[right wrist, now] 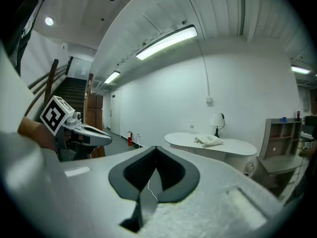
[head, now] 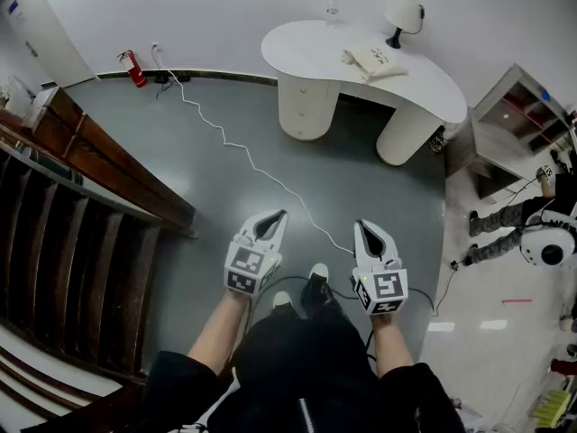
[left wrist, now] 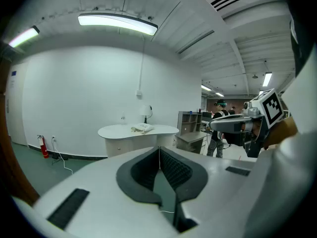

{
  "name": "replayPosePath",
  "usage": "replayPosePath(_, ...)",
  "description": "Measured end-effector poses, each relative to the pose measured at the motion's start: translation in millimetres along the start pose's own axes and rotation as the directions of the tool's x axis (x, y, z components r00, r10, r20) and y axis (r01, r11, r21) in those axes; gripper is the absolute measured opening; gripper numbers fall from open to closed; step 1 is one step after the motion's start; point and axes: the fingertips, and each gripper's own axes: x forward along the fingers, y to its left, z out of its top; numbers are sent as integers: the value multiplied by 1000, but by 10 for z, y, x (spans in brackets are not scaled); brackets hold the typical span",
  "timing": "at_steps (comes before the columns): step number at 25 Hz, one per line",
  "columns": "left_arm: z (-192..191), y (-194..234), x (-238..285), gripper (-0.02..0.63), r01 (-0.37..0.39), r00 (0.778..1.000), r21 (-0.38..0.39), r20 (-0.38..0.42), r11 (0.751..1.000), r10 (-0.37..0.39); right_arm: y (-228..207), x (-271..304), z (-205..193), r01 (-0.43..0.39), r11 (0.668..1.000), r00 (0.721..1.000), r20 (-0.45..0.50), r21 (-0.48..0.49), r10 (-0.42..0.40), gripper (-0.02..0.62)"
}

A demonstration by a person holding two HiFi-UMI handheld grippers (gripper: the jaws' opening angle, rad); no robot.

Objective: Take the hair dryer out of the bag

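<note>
A cream cloth bag (head: 375,59) lies on the white curved desk (head: 306,48) across the room; the same bag (left wrist: 142,128) (right wrist: 209,141) shows small and far off in both gripper views. No hair dryer is visible. My left gripper (head: 279,215) (left wrist: 159,148) is held at waist height over the grey floor, jaws shut and empty. Beside it, my right gripper (head: 359,225) (right wrist: 156,148) is also shut with nothing in it. Both point toward the desk, well short of it.
A lamp (head: 403,14) and a bottle (head: 333,7) stand on the desk. A white cable (head: 243,147) runs across the floor from a wall socket near a fire extinguisher (head: 133,69). A wooden stair railing (head: 99,161) is at left, a shelf unit (head: 514,115) and a person (head: 532,224) at right.
</note>
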Motion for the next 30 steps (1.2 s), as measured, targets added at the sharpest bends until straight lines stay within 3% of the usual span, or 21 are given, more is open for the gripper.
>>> replayPosePath(4,25,-38,48,12,6,1000,4,-3,1000,-6,-19,-38,80,0,1000,999,49,25,-1,6)
replayPosePath(14,179,-115,311,12,23,1000,23,3,999,-24,-175,87,95,1,999,998,61,43,-4,6)
replayPosePath(30,427,80,1061,12,17,1000,10,-24,1000,-17,-728,782,242,-53,996,997,62,70,49,6)
